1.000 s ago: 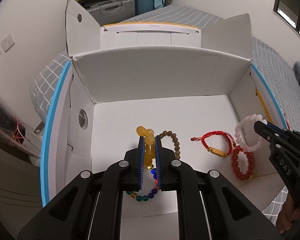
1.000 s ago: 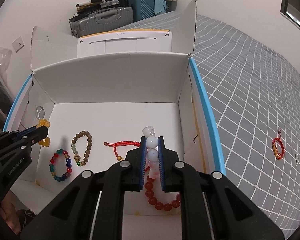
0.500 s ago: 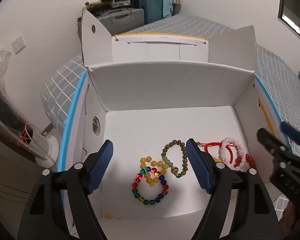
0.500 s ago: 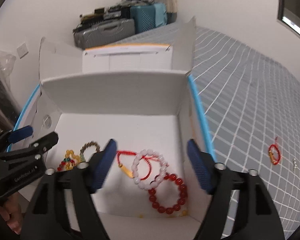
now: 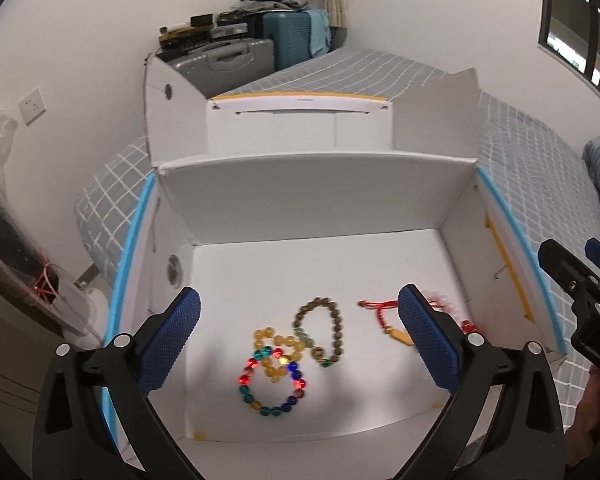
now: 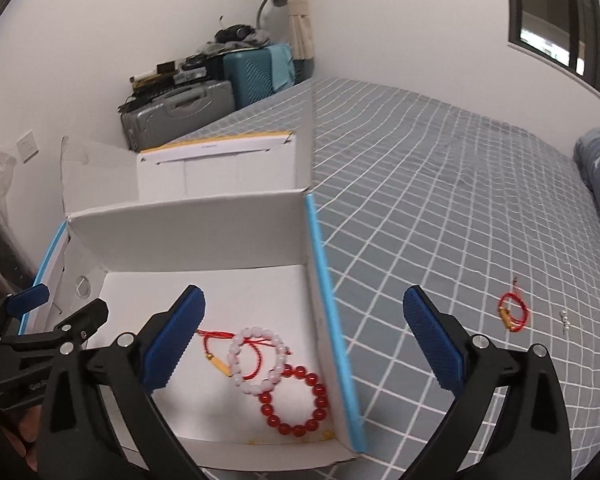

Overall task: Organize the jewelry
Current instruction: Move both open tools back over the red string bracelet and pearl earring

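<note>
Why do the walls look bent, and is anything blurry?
Both wrist views use fisheye lenses, so the box edges bow and dark corners frame each picture. Left view: the beaded bracelets look slightly smeared. Right view: the red bracelet looks sharper.

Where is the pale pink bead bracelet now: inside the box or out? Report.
Inside. The pale pink bracelet lies on the white box floor, overlapping the red bead bracelet.

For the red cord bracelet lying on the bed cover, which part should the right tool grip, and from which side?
Grip the gold tube bead of the red cord bracelet, coming from above: it lies flat on the bed cover, and the bead seems the only firm part; the cord is thin. The open right tool fits.
</note>
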Available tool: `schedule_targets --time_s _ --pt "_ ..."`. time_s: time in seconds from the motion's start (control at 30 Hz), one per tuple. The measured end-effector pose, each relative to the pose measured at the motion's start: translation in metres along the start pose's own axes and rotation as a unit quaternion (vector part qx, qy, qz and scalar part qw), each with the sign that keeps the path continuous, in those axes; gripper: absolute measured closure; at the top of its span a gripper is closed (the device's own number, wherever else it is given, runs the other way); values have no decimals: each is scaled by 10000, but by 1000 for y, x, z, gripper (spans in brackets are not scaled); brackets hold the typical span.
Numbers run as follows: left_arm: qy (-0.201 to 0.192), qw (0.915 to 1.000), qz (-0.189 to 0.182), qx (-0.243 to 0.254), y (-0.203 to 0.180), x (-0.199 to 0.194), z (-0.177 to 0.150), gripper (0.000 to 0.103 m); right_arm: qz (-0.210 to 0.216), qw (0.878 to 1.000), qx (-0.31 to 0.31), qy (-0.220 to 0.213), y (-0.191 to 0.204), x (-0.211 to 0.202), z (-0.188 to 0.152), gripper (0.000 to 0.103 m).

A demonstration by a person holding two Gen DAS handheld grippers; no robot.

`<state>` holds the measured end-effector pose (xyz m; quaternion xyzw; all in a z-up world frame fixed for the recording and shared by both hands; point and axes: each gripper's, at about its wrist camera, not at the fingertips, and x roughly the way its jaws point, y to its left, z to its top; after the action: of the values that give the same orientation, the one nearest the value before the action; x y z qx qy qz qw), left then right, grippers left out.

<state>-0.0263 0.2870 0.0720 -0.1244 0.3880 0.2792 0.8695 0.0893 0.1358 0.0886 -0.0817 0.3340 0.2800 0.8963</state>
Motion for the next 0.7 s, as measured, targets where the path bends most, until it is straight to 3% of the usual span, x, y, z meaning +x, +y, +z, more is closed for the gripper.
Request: schedule_targets --time_s 0.2,0.3,0.53,0.7 --pt "-96 9991 -323 254 -39 -16 12 6 -257 9995 177 -105 -34 -16 4 8" --pt "-182 9972 -501 525 -76 -27 18 6 -441 9985 288 -139 -60 -24 5 8" --pt "-54 9895 -1055 983 -160 -26 21 6 -981 9920 788 -113 -143 -34 2 8" --pt "-2 9793 -1401 1460 -236 -22 19 6 -1450 9844 991 85 -213 -32 -6 8"
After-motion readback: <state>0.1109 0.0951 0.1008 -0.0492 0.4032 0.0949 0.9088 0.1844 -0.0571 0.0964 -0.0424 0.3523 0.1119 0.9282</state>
